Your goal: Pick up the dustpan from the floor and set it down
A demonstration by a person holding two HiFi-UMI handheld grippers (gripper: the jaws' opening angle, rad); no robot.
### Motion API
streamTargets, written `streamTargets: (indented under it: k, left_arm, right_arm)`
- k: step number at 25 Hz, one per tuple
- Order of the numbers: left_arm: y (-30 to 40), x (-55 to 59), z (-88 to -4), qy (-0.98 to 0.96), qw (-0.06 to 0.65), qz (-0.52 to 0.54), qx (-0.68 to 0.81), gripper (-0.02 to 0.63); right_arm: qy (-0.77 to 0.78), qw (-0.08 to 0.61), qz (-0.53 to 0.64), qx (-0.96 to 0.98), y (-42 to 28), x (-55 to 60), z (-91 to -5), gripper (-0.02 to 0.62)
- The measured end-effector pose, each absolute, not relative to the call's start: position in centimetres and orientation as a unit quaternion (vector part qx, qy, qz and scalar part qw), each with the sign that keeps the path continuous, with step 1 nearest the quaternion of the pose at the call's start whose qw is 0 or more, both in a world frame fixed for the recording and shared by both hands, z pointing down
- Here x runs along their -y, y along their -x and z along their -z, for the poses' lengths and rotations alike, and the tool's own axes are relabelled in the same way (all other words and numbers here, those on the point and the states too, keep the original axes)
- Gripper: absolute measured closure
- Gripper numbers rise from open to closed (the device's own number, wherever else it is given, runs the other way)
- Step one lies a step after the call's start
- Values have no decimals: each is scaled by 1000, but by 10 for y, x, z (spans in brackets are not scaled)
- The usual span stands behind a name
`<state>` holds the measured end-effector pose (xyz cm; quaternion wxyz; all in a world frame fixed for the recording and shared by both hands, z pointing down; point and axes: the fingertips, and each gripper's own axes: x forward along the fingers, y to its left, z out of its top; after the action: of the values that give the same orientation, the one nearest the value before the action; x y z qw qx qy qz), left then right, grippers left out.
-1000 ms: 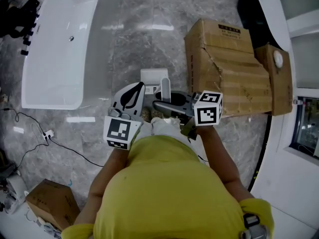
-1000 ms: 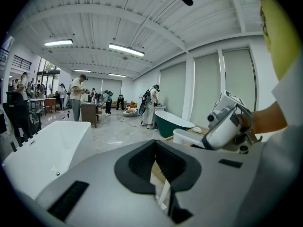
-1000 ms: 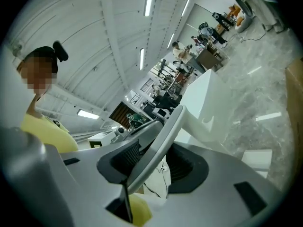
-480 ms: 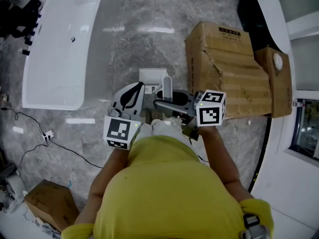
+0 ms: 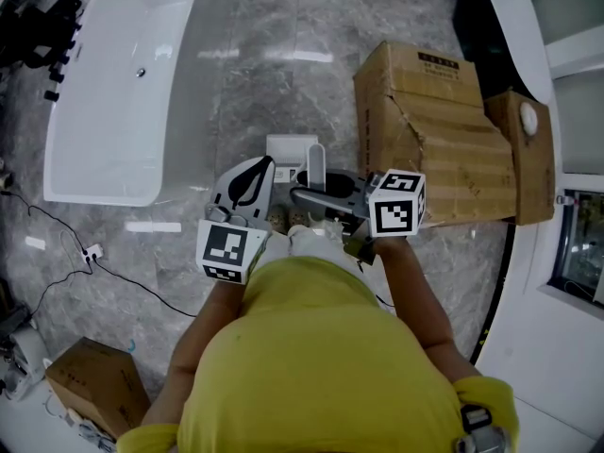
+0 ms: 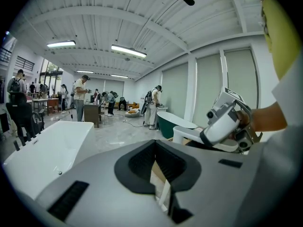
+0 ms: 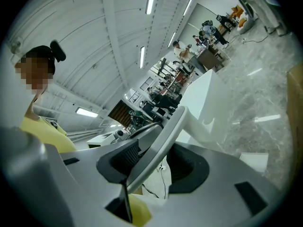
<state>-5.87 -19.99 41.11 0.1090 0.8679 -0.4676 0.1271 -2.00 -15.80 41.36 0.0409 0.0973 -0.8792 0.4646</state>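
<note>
In the head view the white dustpan [image 5: 289, 146] has its pan low over the grey marble floor, and its pale handle [image 5: 316, 164] rises toward me. My right gripper [image 5: 310, 194] reaches in from the right and is shut on that handle. The right gripper view shows the handle [image 7: 163, 136] running slantwise between the dark pads, with the pan [image 7: 255, 161] down by the floor. I cannot tell whether the pan touches the floor. My left gripper [image 5: 260, 166] is just left of the dustpan, shut with nothing in it; its jaws [image 6: 156, 148] meet along a thin slit.
A long white bathtub [image 5: 113, 92] lies at the left. Large torn cardboard boxes [image 5: 444, 130] stand close on the right, and a small box [image 5: 99, 380] is at the lower left. Cables [image 5: 90, 253] trail over the floor. Several people stand far off [image 6: 80, 96].
</note>
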Motion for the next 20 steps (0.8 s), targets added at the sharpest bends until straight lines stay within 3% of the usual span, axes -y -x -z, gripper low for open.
streamTargets:
  k: [20]
  left_arm:
    - [71, 200, -419, -864, 122, -135, 469, 606]
  right_arm:
    - [-116, 92, -480, 865, 37, 184, -516, 405]
